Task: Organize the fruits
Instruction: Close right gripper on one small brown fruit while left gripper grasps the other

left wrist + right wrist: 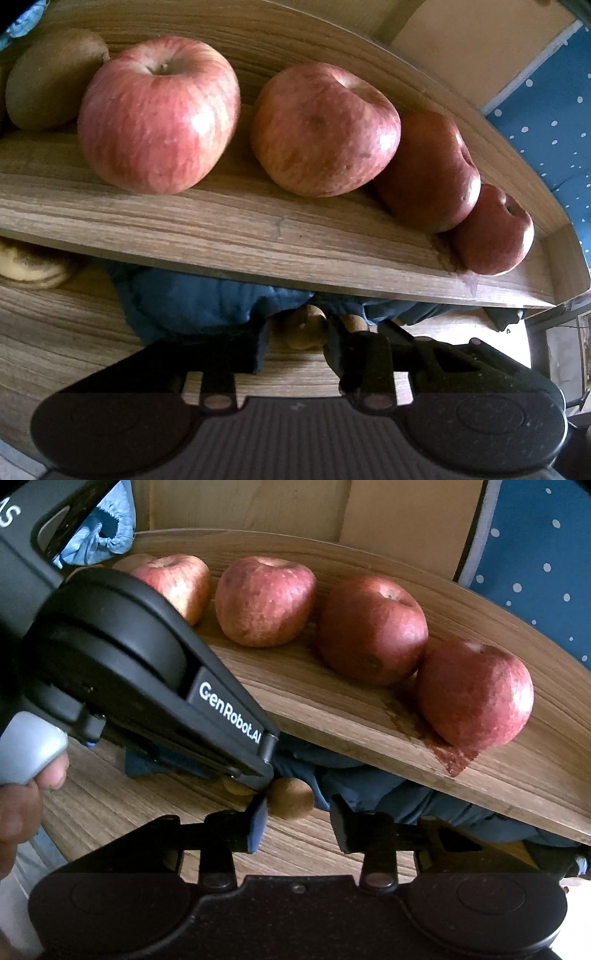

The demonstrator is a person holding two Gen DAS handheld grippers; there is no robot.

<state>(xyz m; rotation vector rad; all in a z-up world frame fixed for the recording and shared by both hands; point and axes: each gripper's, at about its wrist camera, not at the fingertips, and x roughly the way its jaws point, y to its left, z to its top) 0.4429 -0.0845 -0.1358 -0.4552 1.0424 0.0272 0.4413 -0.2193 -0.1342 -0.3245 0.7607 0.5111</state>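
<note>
Both grippers' open jaws flank kiwi (291,799) beneath shelf edge (406,753).

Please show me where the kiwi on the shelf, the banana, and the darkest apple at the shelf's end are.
kiwi (51,79): left wrist view, its brown side.
banana (31,266): left wrist view, its spotted peel.
darkest apple (493,232): left wrist view, its front.

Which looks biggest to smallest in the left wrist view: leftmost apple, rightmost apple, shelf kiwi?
1. leftmost apple
2. kiwi, partly hidden behind it
3. rightmost apple
Fisheye and distance skew this; true sizes unsure.
</note>
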